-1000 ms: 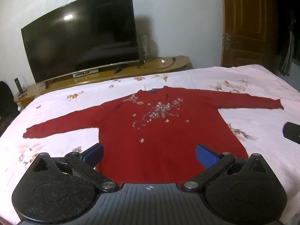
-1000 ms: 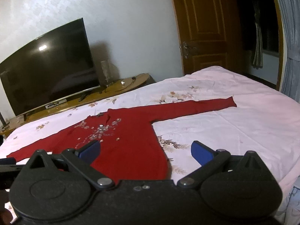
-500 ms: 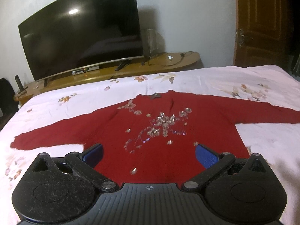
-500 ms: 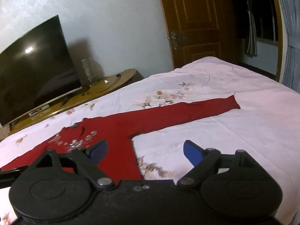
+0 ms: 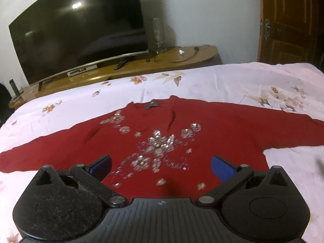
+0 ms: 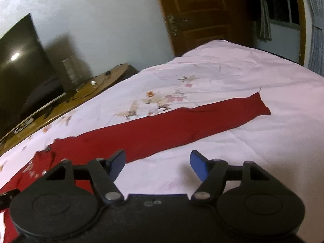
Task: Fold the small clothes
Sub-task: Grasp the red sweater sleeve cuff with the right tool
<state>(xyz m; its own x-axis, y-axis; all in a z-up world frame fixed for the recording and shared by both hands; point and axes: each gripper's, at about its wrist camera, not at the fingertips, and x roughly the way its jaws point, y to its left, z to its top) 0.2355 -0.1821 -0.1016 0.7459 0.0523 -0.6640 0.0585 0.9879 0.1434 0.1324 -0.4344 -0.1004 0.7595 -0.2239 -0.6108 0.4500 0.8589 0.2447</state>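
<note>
A red long-sleeved sweater [image 5: 212, 133] with silver sequin flowers on its chest lies flat, face up, on the bed, sleeves spread to both sides. My left gripper [image 5: 161, 165] is open and empty, hovering over the sweater's chest. My right gripper [image 6: 158, 161] is open and empty, above the bed just below the sweater's right sleeve [image 6: 182, 125], whose cuff [image 6: 261, 106] lies far to the right.
The bed carries a pale pink floral sheet [image 5: 232, 81]. Behind it stands a low wooden TV bench [image 5: 141, 66] with a large dark TV [image 5: 77, 30]. A brown wooden door [image 6: 202, 14] is at the back right, and a window with curtains [image 6: 283, 10] beyond it.
Both grippers have moved forward over the bed. The left now sits over the sweater's chest instead of its hem; the right has swung right, toward the right sleeve.
</note>
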